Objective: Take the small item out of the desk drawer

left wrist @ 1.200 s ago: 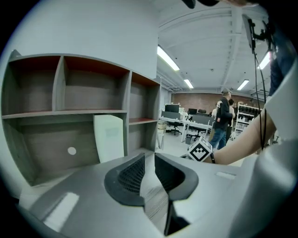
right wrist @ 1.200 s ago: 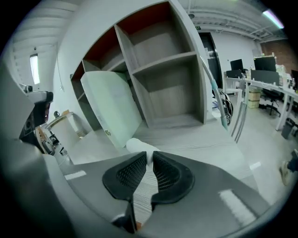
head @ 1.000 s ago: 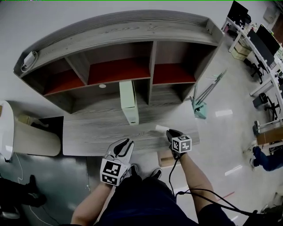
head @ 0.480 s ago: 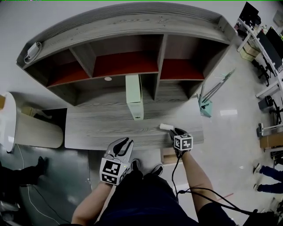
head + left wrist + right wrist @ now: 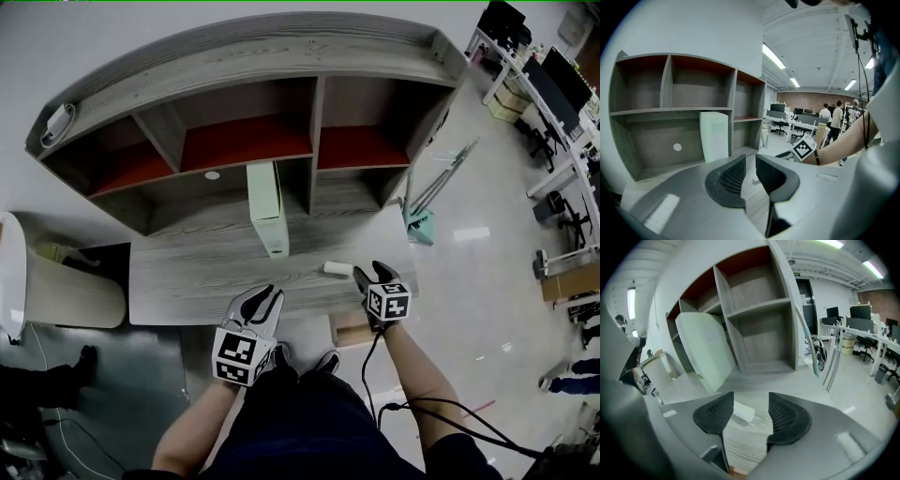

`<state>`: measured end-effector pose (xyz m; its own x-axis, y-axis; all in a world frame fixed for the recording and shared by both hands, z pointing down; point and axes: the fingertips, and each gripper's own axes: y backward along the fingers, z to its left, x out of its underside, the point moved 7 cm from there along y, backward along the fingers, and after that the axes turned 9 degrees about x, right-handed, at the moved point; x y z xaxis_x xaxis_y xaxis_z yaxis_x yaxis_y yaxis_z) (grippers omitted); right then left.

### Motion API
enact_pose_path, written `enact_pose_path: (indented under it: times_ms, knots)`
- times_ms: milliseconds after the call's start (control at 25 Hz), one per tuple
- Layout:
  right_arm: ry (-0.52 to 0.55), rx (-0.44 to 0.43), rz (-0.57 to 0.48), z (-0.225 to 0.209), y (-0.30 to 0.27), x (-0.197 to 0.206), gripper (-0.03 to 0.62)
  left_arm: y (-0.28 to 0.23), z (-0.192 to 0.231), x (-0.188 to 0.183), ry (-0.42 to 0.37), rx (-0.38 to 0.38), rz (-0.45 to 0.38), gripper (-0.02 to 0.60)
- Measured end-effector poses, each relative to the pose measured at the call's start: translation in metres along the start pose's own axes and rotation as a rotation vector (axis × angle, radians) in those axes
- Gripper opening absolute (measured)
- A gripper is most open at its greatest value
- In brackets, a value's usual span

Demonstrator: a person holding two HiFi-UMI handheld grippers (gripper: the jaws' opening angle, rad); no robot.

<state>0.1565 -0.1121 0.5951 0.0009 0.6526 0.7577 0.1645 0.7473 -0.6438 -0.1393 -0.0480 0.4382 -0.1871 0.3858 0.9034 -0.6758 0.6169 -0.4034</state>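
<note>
Now your right claw (image 5: 367, 273), just opened and gripping nothing, has the white roll (image 5: 337, 270) lying loose ahead-left, lengthwise along the table's (image 5: 187, 281) front edge.

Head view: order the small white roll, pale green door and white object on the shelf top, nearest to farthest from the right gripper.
1. small white roll, just left of the right gripper.
2. pale green door, desk centre, further back.
3. white object, far upper left.

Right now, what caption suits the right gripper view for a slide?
Right gripper, fingers just opened and gripping nothing, with the small white roll lying on the desk.
</note>
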Motion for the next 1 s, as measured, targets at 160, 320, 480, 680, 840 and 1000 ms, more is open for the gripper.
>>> enact_pose_path:
  times_ms: [160, 320, 480, 680, 840, 1000]
  knots:
    - [-0.066, -0.063, -0.143, 0.011, 0.039, -0.043, 0.172, -0.011, -0.001, -0.016, -0.025, 0.028, -0.034, 0.069]
    - [-0.08, -0.078, -0.292, 0.024, 0.088, -0.084, 0.115, -0.021, -0.001, -0.038, -0.054, 0.046, -0.083, 0.069]
    - [-0.037, -0.077, -0.402, 0.039, 0.134, -0.113, 0.091, -0.026, -0.003, -0.062, -0.088, 0.054, -0.137, 0.069]
    - [-0.037, -0.051, -0.551, 0.049, 0.19, -0.143, 0.089, -0.026, -0.015, -0.091, -0.133, 0.088, -0.212, 0.069]
    - [-0.033, 0.009, -0.643, 0.051, 0.232, -0.165, 0.084, -0.025, -0.027, -0.117, -0.154, 0.128, -0.272, 0.069]
    - [-0.033, 0.087, -0.688, 0.048, 0.261, -0.176, 0.075, -0.02, -0.037, -0.143, -0.178, 0.156, -0.334, 0.069]
